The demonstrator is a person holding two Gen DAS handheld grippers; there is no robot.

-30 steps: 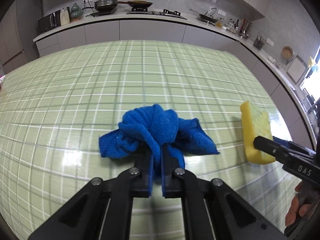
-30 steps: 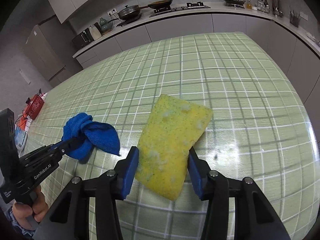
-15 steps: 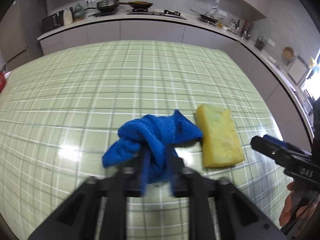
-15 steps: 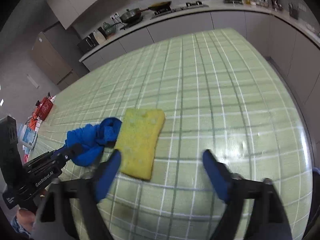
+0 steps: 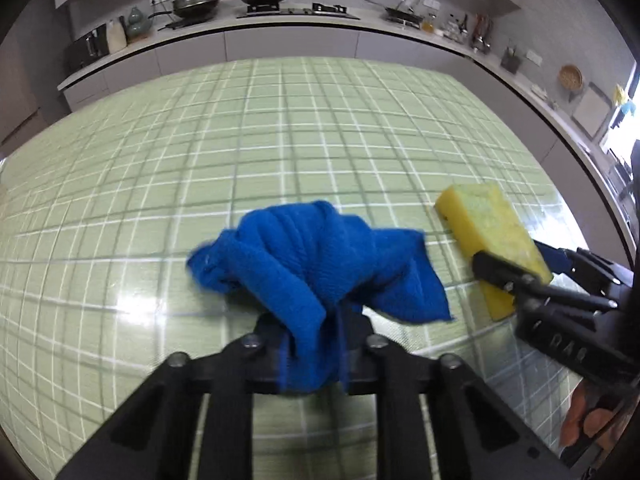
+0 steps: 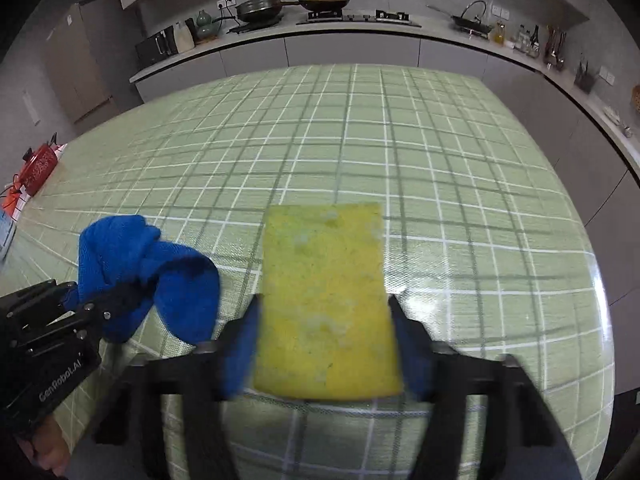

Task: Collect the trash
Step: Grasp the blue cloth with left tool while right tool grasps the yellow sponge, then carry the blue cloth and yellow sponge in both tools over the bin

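**Both grippers holding: blue cloth left, yellow sponge right**

The left gripper [image 5: 314, 344] is clamping a bunched blue cloth [image 5: 316, 268]; its jaws have just been closing and are now squeezed tight on the fabric. The cloth is spilling forward and to both sides of the fingers, one flap hanging toward the right, over the green checked tablecloth [image 5: 280, 140]. Slight motion blur on the cloth edges.

The right gripper [image 6: 324, 344] is gripping a yellow sponge [image 6: 324, 292] across its width, blue pads [image 6: 240, 344] pressing both long sides. Its jaws have just been closing, with the sponge between them. The sponge is pointing forward, away from the camera, its broad face toward the lens. In the left wrist view the same sponge [image 5: 492, 236] is sitting to the right of the cloth, just beside it, not touching.

In the right wrist view the cloth [image 6: 140, 268] is showing at lower left, pinched in the other gripper, near the sponge. Whether cloth or sponge is resting on the table or lifted off it, cannot tell.

A kitchen counter [image 6: 360, 28] with pans is running along the back wall.
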